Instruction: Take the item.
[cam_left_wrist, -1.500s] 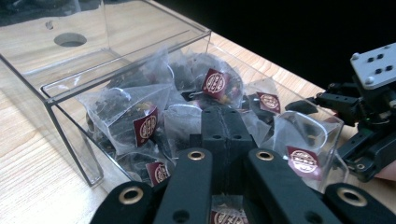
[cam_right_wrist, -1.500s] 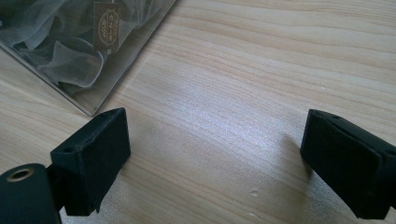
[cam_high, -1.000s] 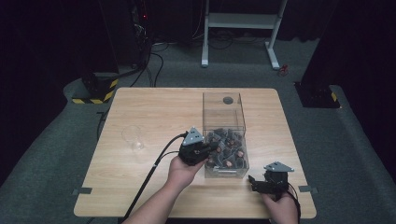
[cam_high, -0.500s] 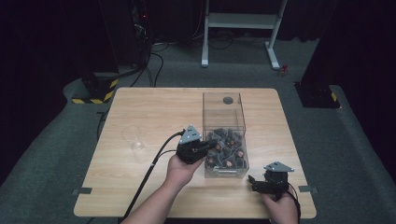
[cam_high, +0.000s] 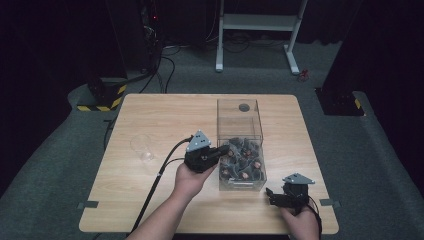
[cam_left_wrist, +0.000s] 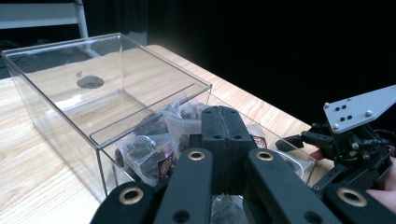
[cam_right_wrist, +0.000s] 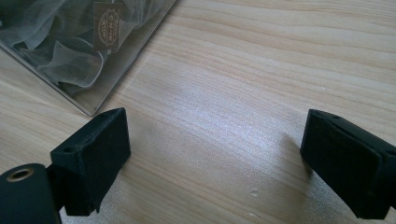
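Sachet (cam_right_wrist: 106, 28) label print illegible

— How much room was there around the clear box (cam_high: 240, 145)?

— At the centre of the high view it rose as the one tall obstacle on the wooden table (cam_high: 165, 112). Its far half was bare inside; its near half was crowded with mesh sachets (cam_high: 242, 162).

— And to the left?

— A small clear cup (cam_high: 142, 148) stood left of centre, with open tabletop around it. The left gripper (cam_high: 223, 153) blocked the box's near left wall.

— Lower right?

— The right gripper (cam_high: 270, 195) occupied that strip, bare wood between its wide jaws.
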